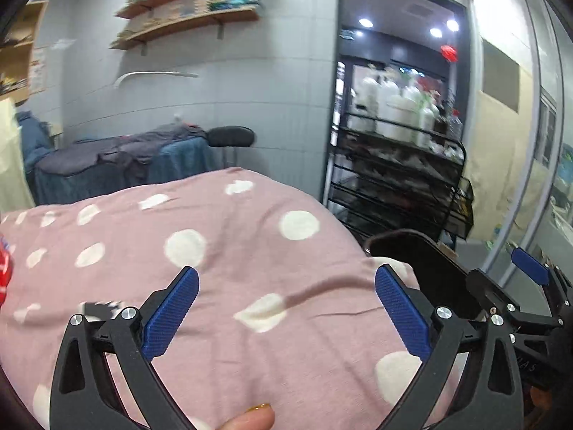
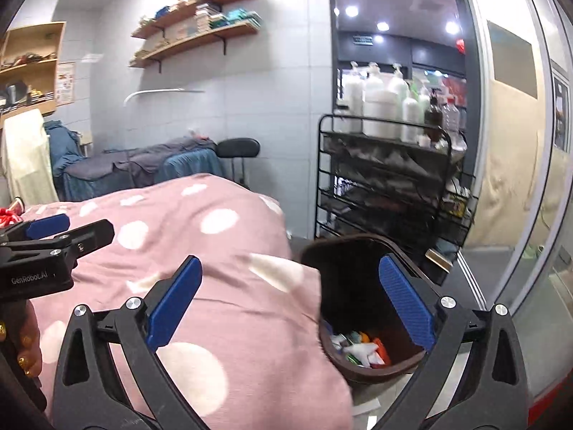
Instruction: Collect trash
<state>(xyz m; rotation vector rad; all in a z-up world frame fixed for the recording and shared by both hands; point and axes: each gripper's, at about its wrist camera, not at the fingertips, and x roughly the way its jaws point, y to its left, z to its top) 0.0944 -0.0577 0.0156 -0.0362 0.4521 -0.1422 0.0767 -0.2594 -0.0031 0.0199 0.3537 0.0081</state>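
While both tools, left tool (image 1: 286, 308) & right tool (image 2: 290, 297), gape empty, one bin (image 2: 358, 286) holds trash.

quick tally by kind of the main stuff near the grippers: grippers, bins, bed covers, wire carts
grippers: 2, left gripper and right gripper, both empty
trash bin, brown, with wrappers inside: 1
pink dotted bed cover: 1
black wire cart with bottles on top: 1
total: 5
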